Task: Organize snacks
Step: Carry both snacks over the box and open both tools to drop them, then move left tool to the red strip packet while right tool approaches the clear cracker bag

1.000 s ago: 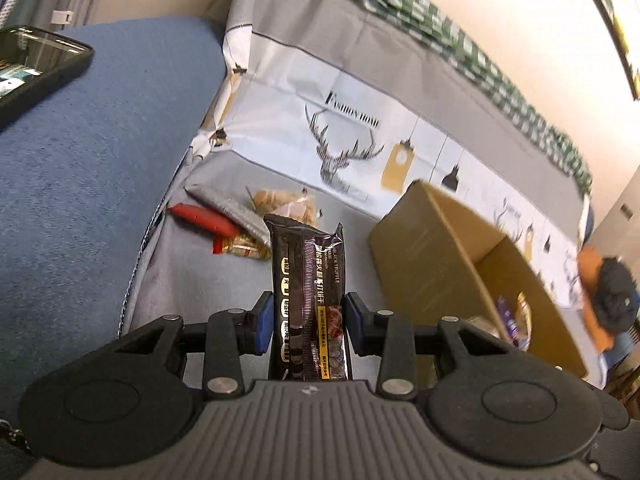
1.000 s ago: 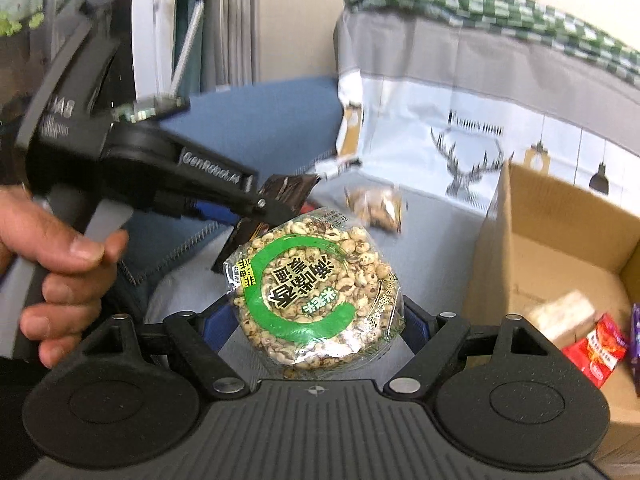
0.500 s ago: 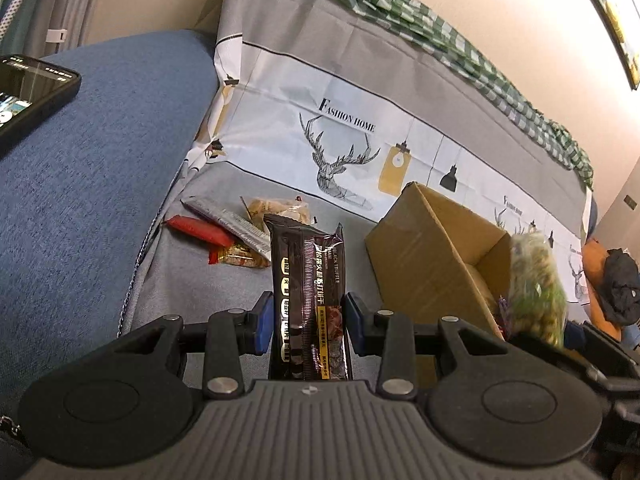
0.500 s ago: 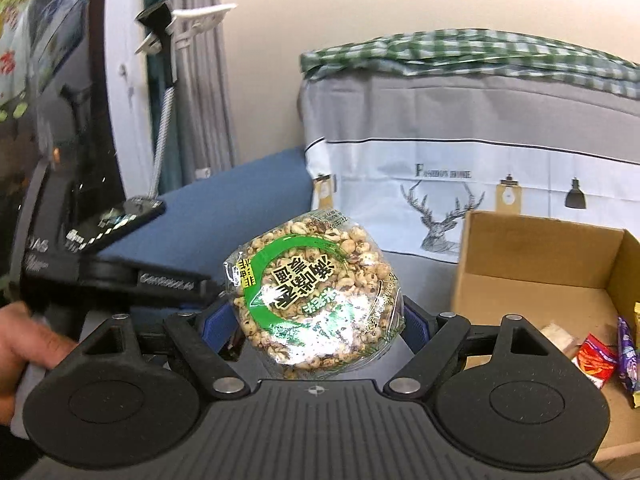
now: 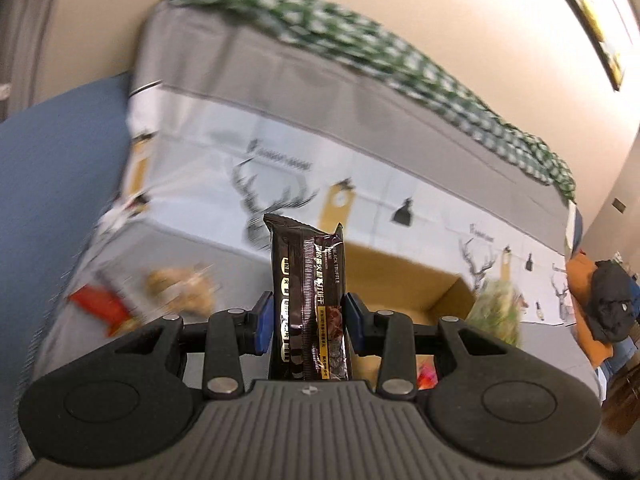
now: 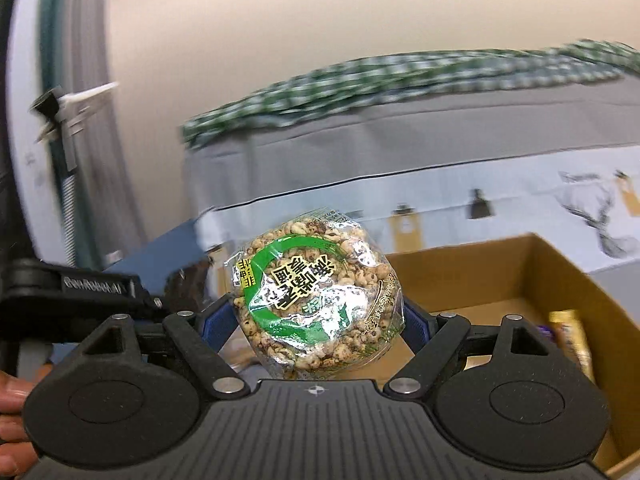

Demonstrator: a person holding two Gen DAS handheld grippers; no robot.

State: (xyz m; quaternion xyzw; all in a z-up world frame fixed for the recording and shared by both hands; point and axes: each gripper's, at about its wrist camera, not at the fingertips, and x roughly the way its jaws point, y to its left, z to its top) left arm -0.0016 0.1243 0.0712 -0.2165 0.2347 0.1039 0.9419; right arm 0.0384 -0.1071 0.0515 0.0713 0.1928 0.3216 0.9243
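My left gripper (image 5: 308, 320) is shut on a dark brown snack bar (image 5: 306, 280), held upright in front of the open cardboard box (image 5: 404, 276). My right gripper (image 6: 318, 320) is shut on a round puffed-grain cake in a clear wrapper with a green ring (image 6: 314, 280), raised over the box's near left corner (image 6: 480, 276). That cake shows as a green blur (image 5: 496, 312) at the right of the left wrist view. The left gripper's body (image 6: 72, 292) and the hand (image 6: 12, 408) holding it sit at the right view's left edge.
Loose snacks lie on the grey sofa cover left of the box: a red packet (image 5: 100, 304) and a tan bag (image 5: 180, 284). Packets lie inside the box (image 6: 568, 340). A blue cushion (image 5: 52, 184) is at left, dark clothes (image 5: 608, 300) far right.
Both grippers have risen and swung towards the box with their snacks held. The phone has left the left view; the box has come up behind the bar.
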